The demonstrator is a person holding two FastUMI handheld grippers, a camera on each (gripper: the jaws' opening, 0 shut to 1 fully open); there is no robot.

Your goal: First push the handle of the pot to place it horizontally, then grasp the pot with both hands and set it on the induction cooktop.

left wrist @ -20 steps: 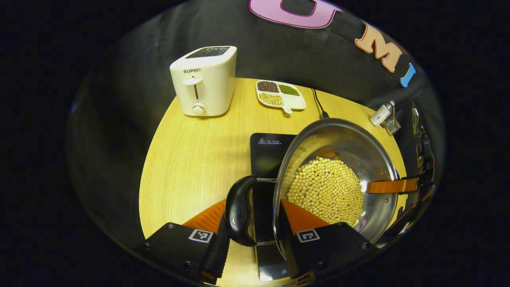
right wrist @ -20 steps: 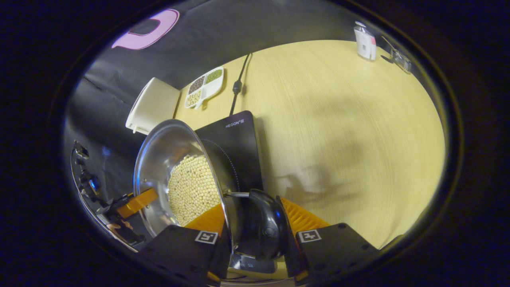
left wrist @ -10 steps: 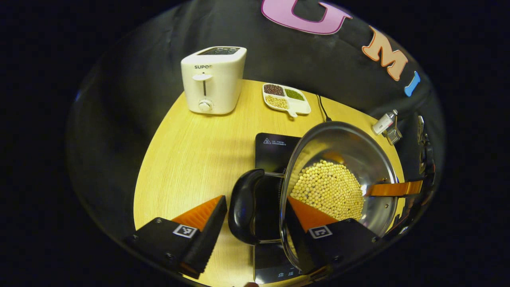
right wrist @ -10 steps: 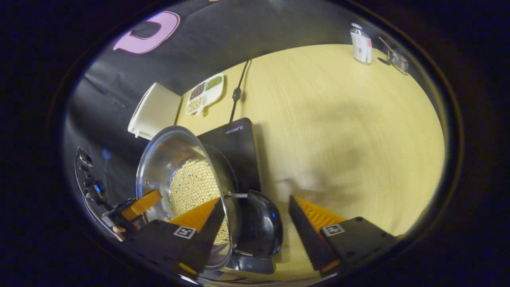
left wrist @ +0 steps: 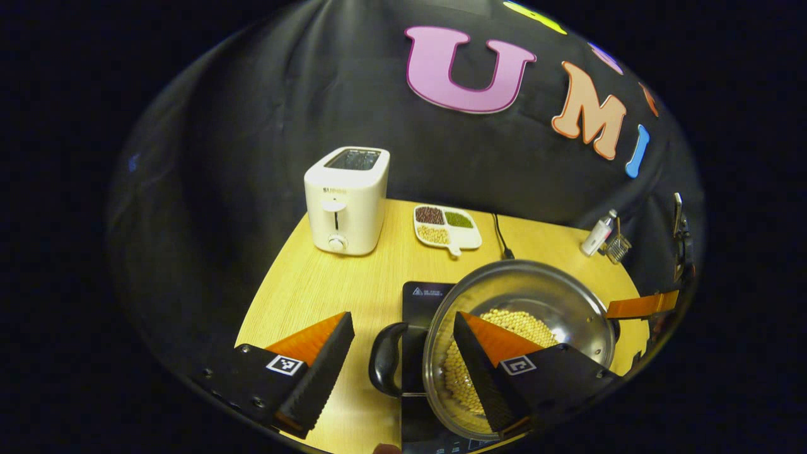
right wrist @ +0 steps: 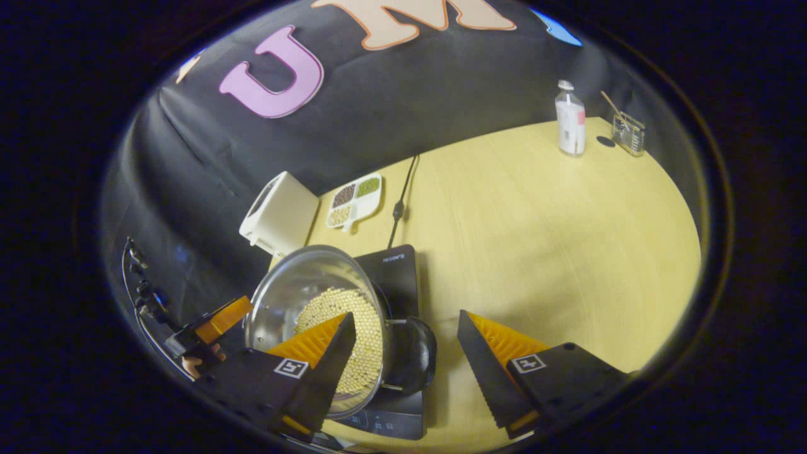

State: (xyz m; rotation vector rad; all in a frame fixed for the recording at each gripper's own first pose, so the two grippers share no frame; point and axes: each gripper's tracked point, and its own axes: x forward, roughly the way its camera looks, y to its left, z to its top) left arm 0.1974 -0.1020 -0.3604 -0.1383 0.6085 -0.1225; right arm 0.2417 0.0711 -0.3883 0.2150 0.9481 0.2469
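Note:
A steel pot (left wrist: 536, 284) full of soybeans (left wrist: 529, 325) rests on the black induction cooktop (left wrist: 421, 295). In the left gripper view, my left gripper (left wrist: 402, 318) stands open, drawn back above the pot's black side handle (left wrist: 381, 366), touching nothing. The right gripper's finger (left wrist: 643, 306) shows beyond the pot's far rim. In the right gripper view, my right gripper (right wrist: 405, 314) is open too, with the pot (right wrist: 296, 284) and its other black handle (right wrist: 413, 353) below and between the fingers, apart from them. The left gripper (right wrist: 211, 321), held by a hand, sits past the pot on the cooktop (right wrist: 397, 261).
A white toaster (left wrist: 347, 202) and a divided dish of beans (left wrist: 447, 226) stand at the table's back. The cooktop's cord (left wrist: 501, 239) runs to the wall. A small bottle (right wrist: 570, 120) and a glass holder (right wrist: 628, 132) stand at the far right corner.
Both grippers opened and let go of the pot's side handles. They then drew back and up, leaving the pot resting on the cooktop.

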